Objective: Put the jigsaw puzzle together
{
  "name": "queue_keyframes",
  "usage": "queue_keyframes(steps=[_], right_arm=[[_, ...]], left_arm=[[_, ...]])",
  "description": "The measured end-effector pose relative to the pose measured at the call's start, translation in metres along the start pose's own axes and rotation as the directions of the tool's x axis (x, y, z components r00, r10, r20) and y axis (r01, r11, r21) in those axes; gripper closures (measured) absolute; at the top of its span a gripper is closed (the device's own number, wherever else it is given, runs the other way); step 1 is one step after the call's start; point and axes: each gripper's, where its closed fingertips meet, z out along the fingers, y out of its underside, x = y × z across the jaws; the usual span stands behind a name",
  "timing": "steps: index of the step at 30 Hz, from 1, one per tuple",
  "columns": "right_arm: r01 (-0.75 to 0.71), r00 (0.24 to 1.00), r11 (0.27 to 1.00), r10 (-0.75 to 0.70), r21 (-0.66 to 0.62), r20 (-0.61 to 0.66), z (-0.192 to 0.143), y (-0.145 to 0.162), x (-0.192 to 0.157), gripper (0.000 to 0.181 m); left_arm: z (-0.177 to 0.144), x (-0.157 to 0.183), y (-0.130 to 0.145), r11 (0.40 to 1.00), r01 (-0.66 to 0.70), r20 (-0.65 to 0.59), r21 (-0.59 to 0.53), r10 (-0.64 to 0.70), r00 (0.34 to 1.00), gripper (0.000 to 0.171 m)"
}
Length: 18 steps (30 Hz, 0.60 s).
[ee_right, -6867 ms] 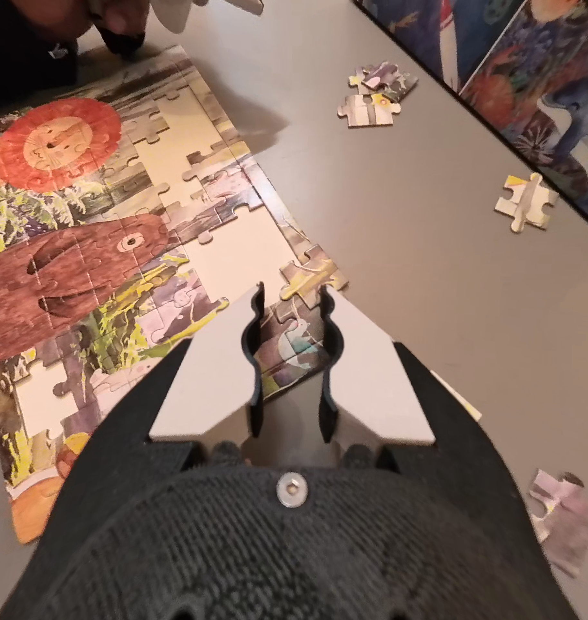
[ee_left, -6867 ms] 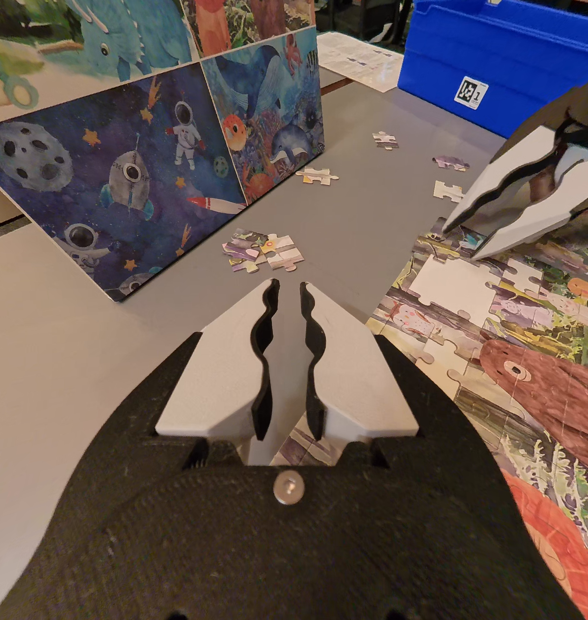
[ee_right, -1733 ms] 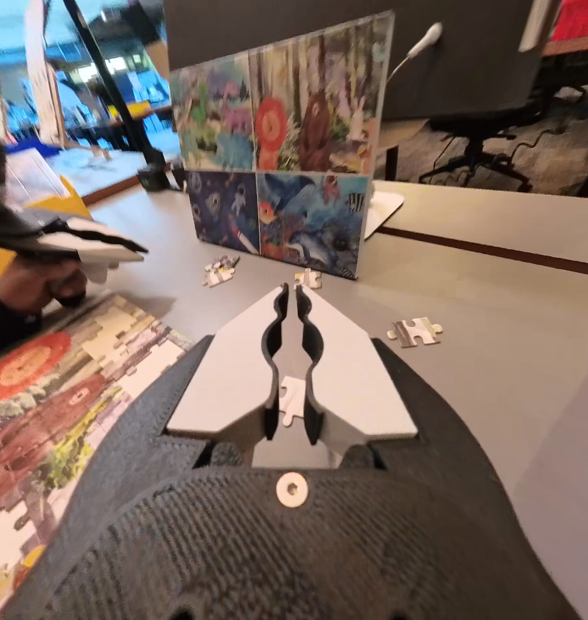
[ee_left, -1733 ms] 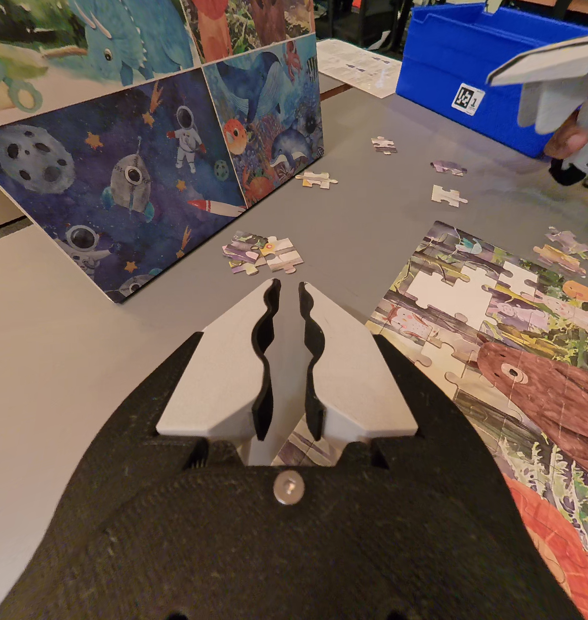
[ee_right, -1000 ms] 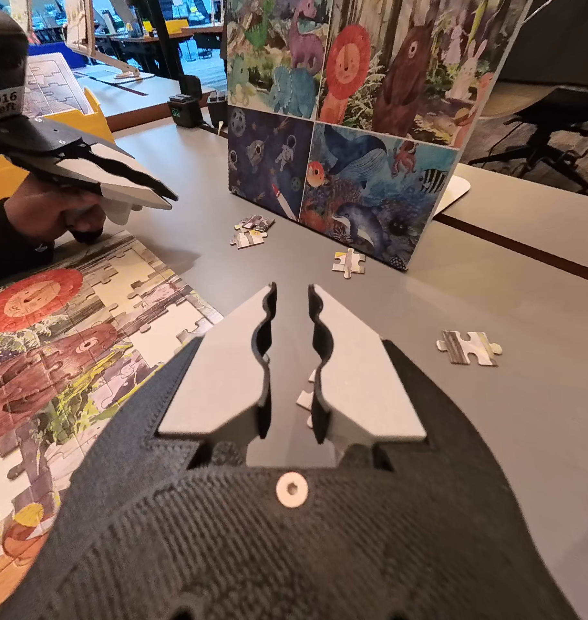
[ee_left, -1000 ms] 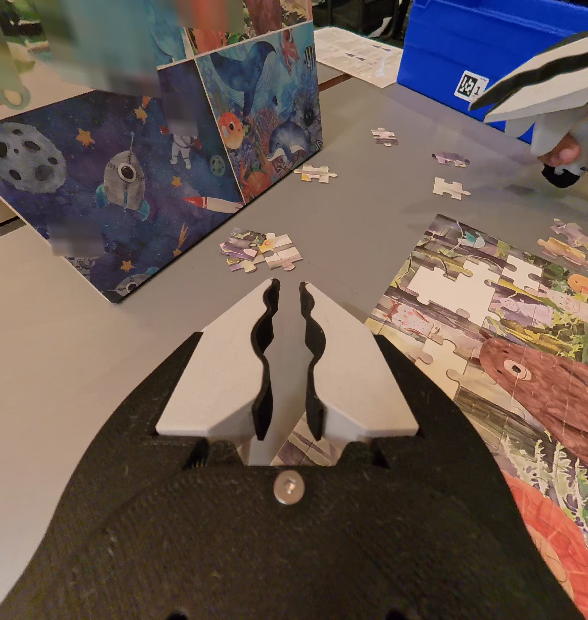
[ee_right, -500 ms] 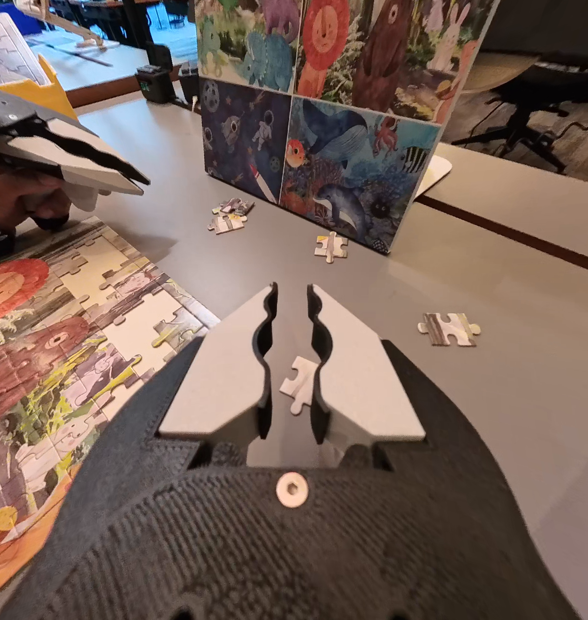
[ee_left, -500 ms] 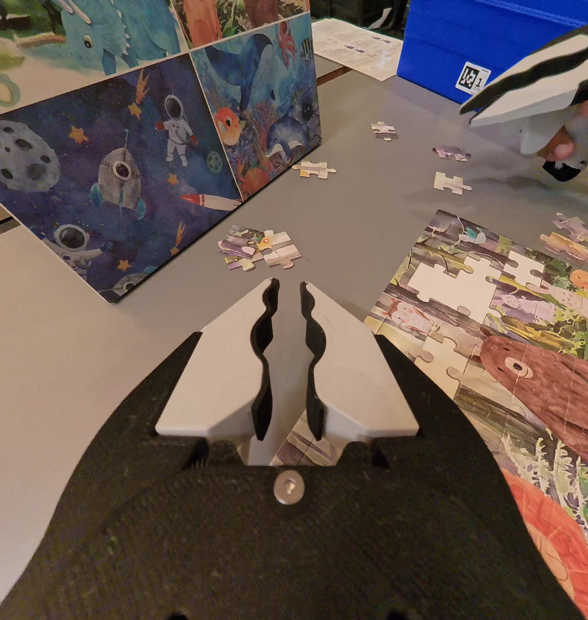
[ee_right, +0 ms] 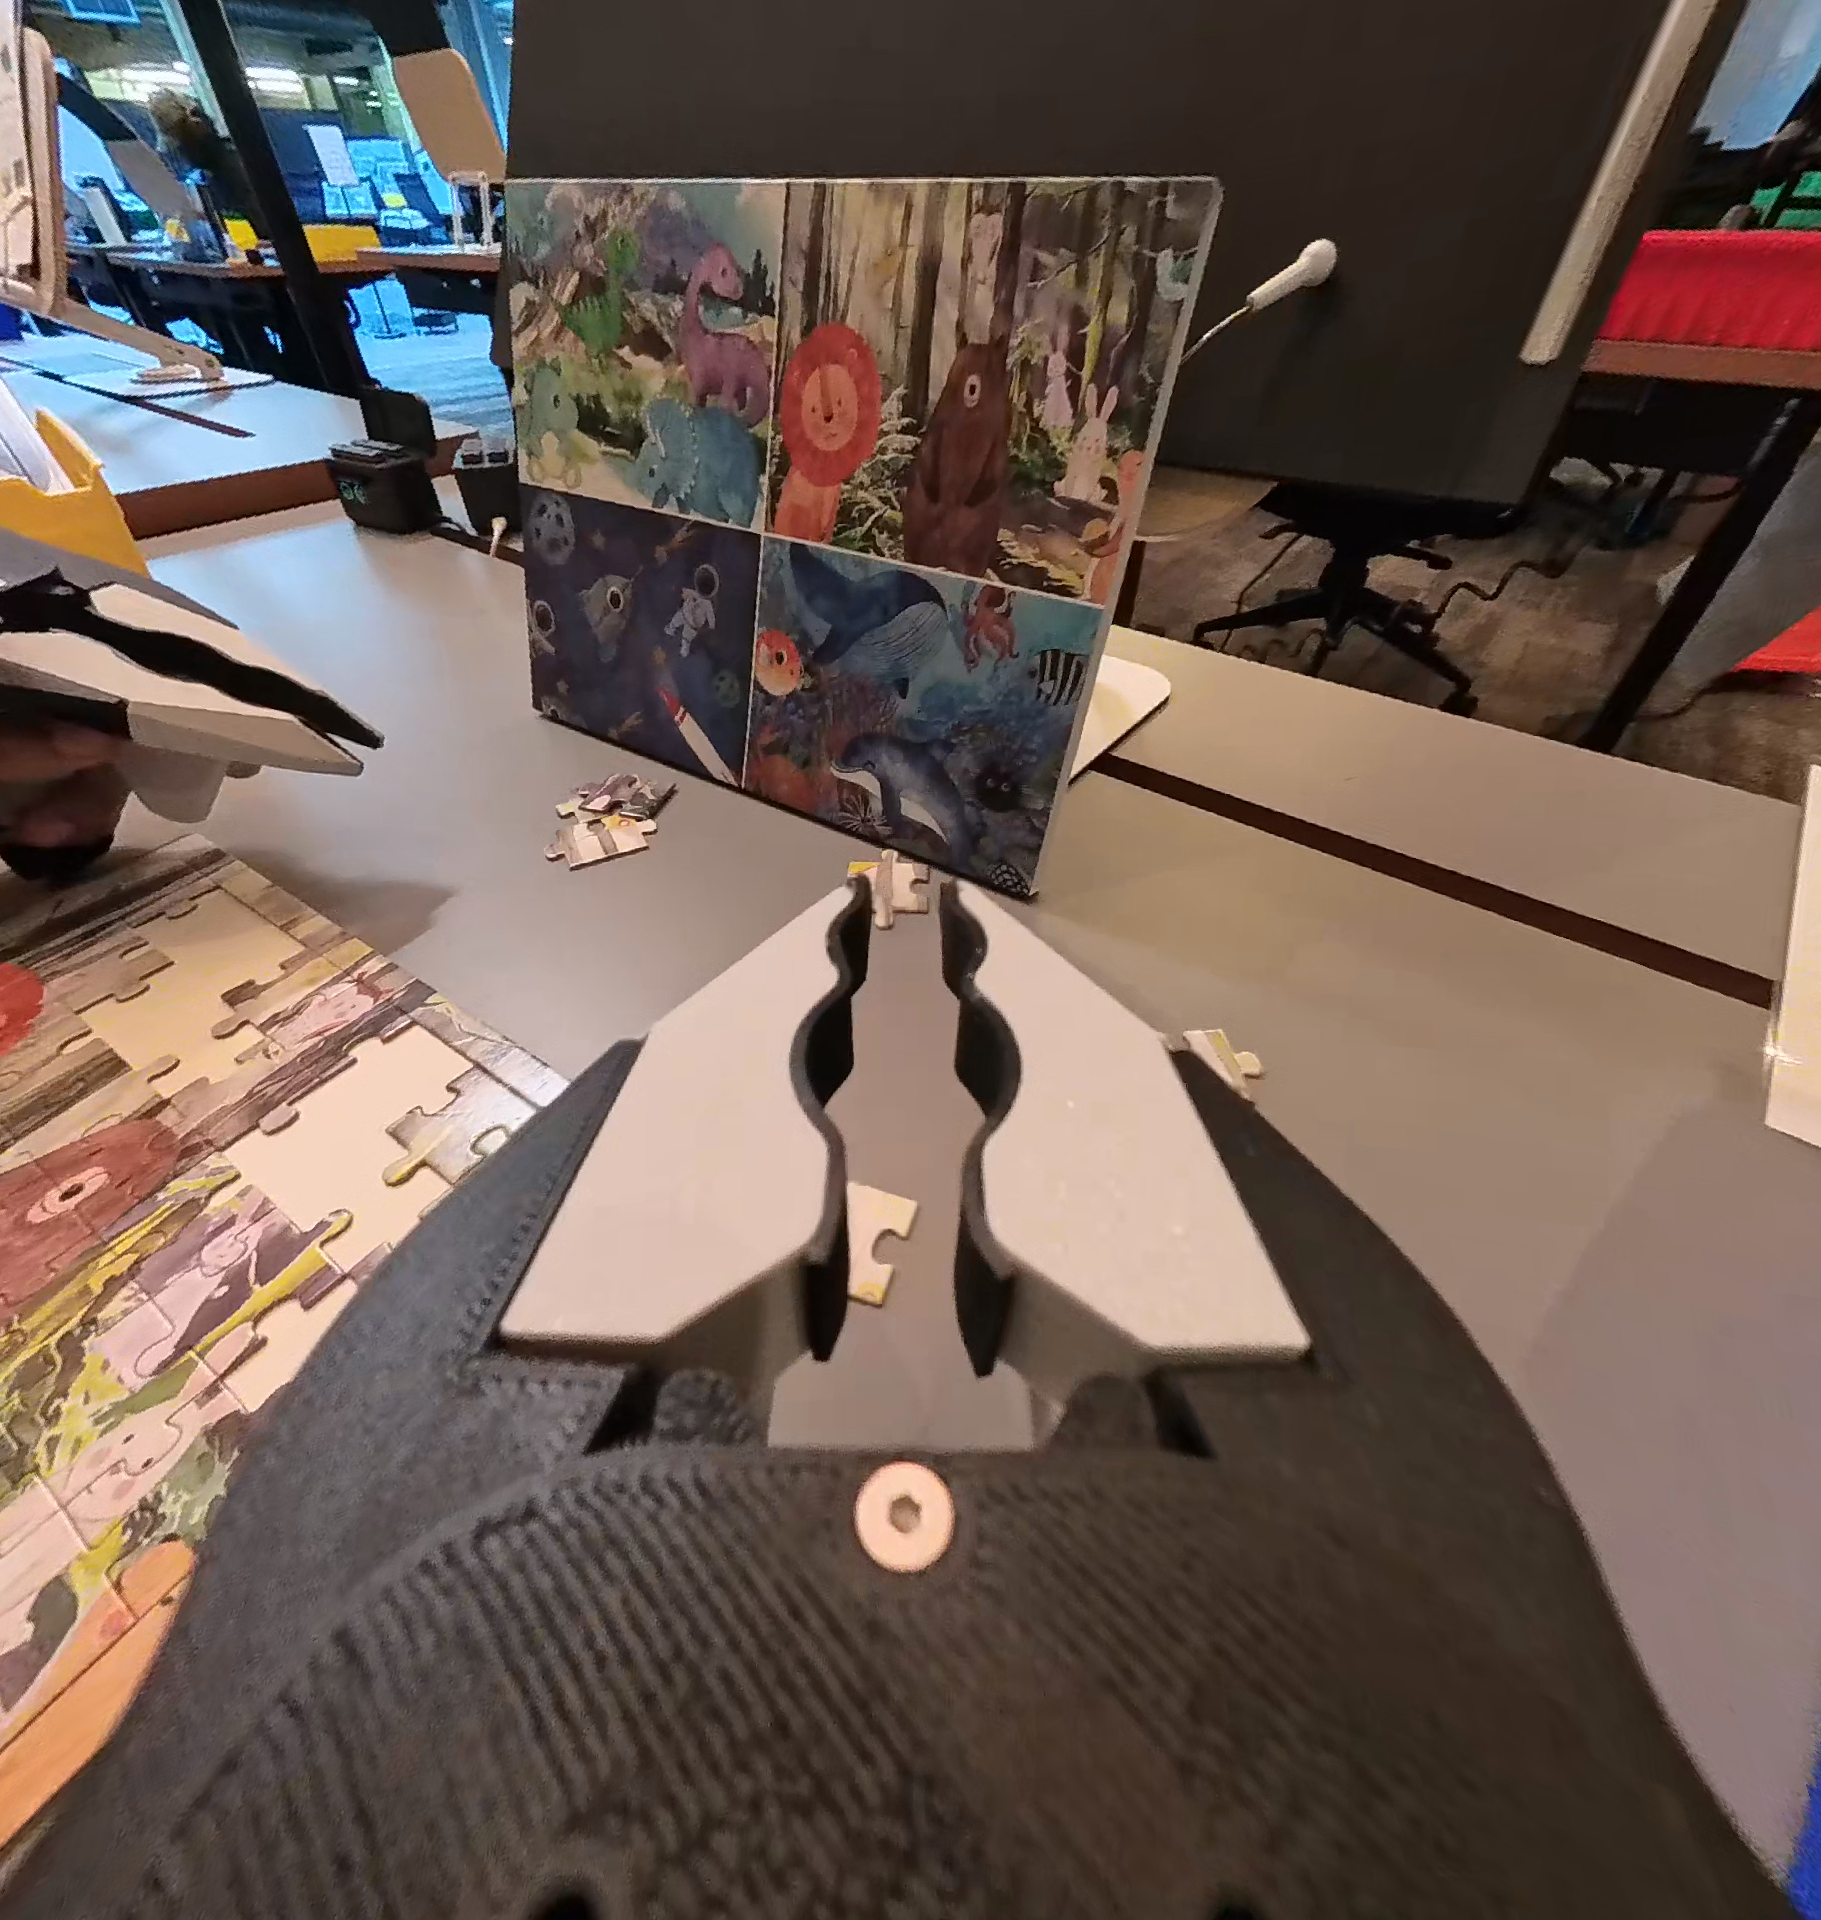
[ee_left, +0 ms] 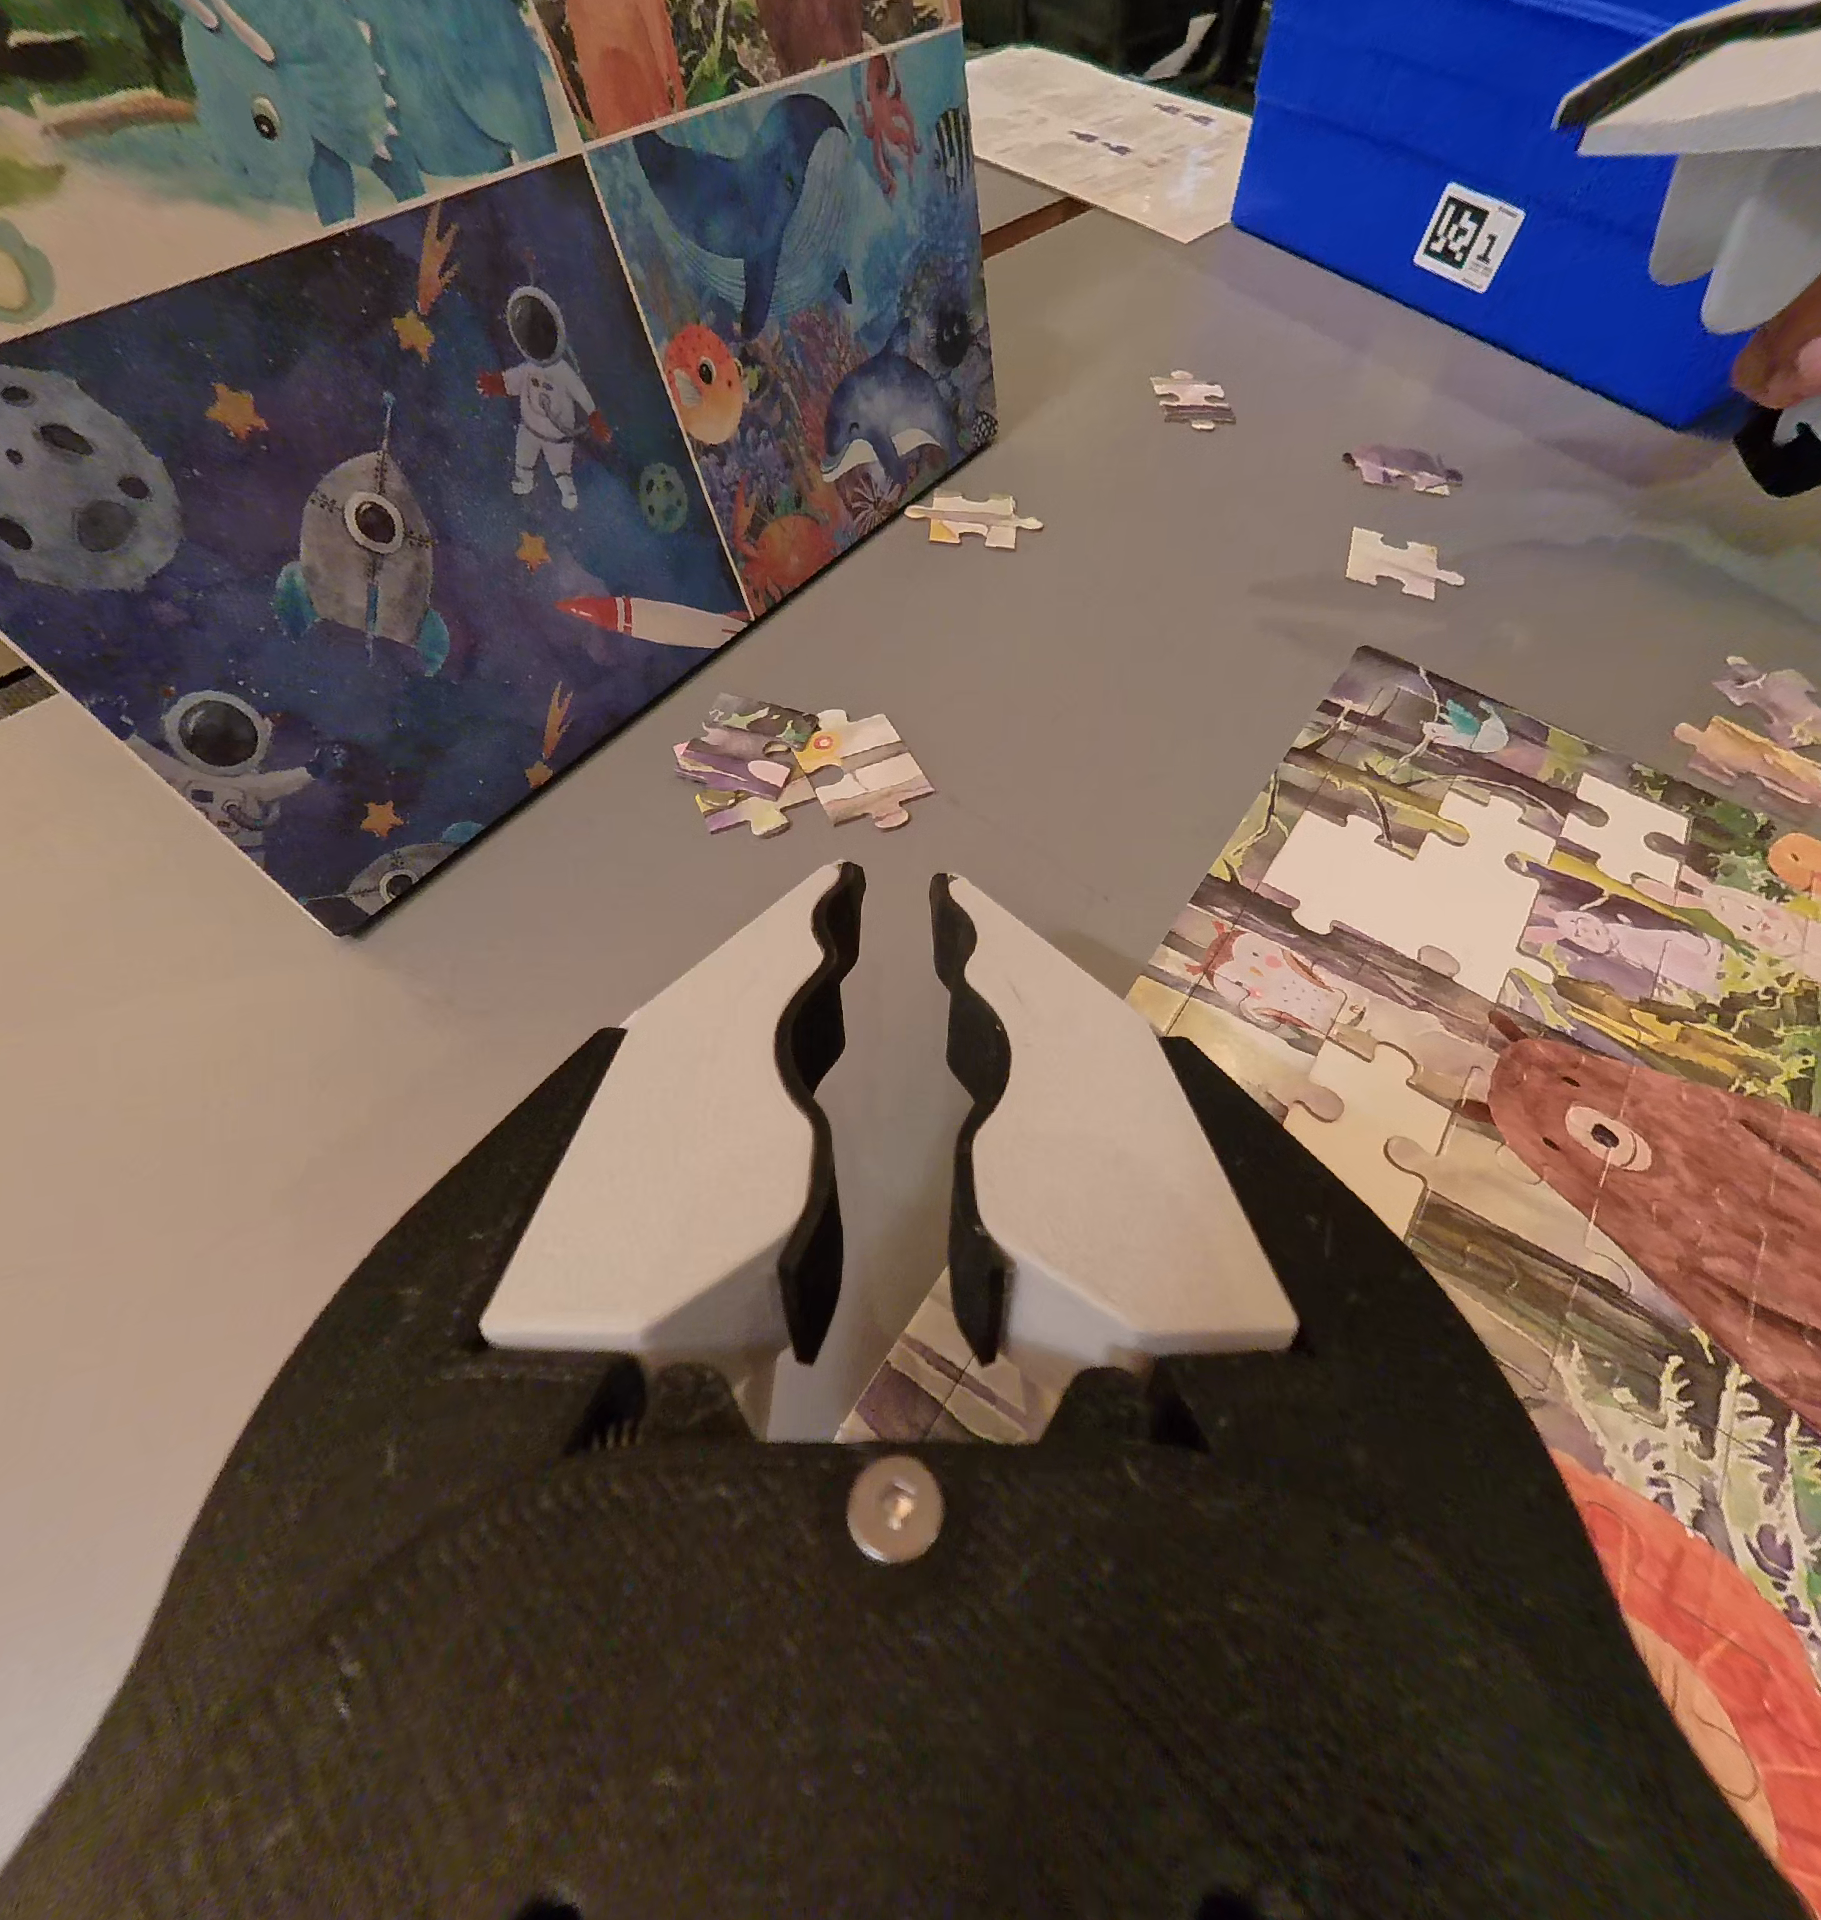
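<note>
On the grey desk [ee_left: 1093, 644] the puzzle [ee_left: 1612, 1091] lies part-built with gaps, and both tongs, left [ee_left: 898, 883] and right [ee_right: 901, 894], hang slightly spread and empty; next, I judge, the right must drop onto the pale piece [ee_right: 878, 1242] beneath it.

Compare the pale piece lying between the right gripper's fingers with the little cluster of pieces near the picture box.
The pale piece lies alone; the cluster is several pieces lying together. The pale piece looks nearly blank cream; the cluster shows purple and grey print. The pale piece lies below the right gripper; the cluster lies nearer the left gripper. Both rest flat on the grey table.
</note>
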Motion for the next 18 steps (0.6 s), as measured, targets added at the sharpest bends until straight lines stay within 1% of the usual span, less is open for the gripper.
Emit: queue_keyframes(steps=[7,18], right_arm=[[-0.010,1.000,0.999,0.011,0.044,-0.024,-0.0059,-0.0076,0.0059,0.167],[-0.032,0.999,0.999,0.032,-0.004,-0.012,-0.0020,0.0012,0.0063,0.164]], left_arm=[[0.0013,0.0008,0.0012,1.000,-0.009,0.002,-0.011,0.009,1.000,0.161],[0.0020,0.0008,0.0019,1.000,-0.008,0.000,-0.018,0.008,1.000,0.160]])
